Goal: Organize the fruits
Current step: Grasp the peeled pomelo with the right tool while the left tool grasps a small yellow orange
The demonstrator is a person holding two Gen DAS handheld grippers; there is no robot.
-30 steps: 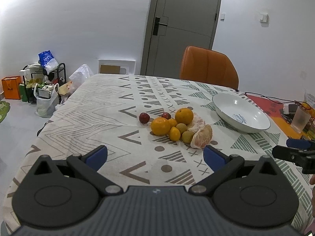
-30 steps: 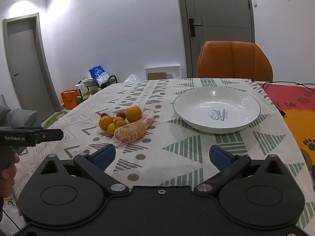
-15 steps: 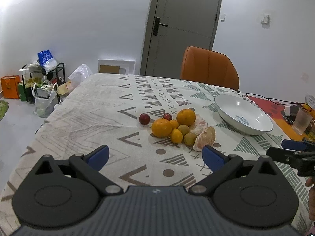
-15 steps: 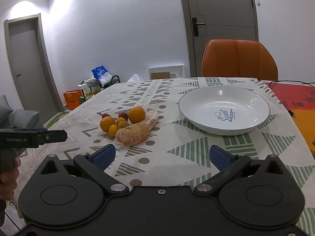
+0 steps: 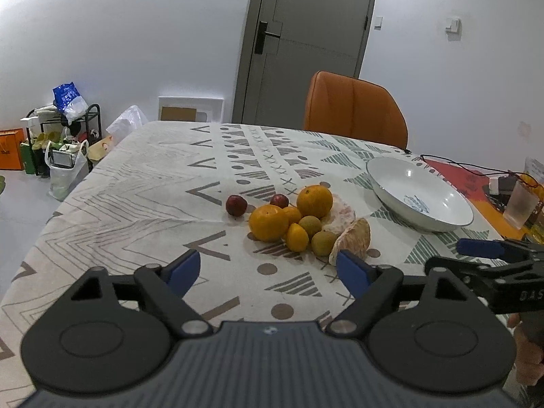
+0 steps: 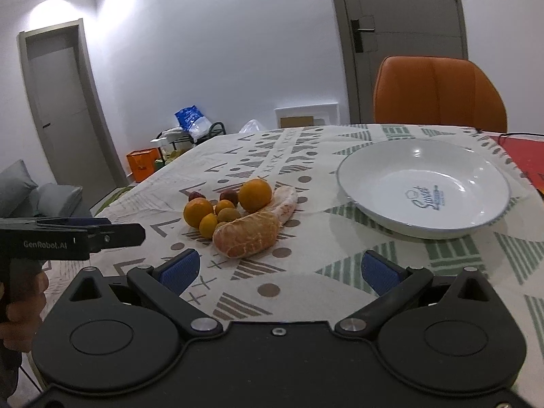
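A pile of fruit lies mid-table: two oranges (image 5: 268,221) (image 5: 315,201), several small yellow-green fruits (image 5: 296,237), two red plums (image 5: 236,205) and peeled pomelo pieces (image 5: 352,240). The same pile shows in the right wrist view, with the pomelo piece (image 6: 245,234) nearest. An empty white bowl (image 5: 452,217) (image 6: 489,219) stands to the right of the pile. My left gripper (image 5: 268,271) is open and empty, just short of the pile. My right gripper (image 6: 279,270) is open and empty, in front of the pomelo and the bowl.
The table has a patterned cloth (image 5: 153,204). An orange chair (image 5: 353,112) stands at the far edge. A cup (image 5: 520,204), cables and a red mat (image 6: 523,151) lie at the far right. Bags and a rack (image 5: 61,136) stand on the floor at left.
Both grippers have moved forward, closer to the fruit pile and the bowl. Their jaws have stayed open. The fruit has not moved.
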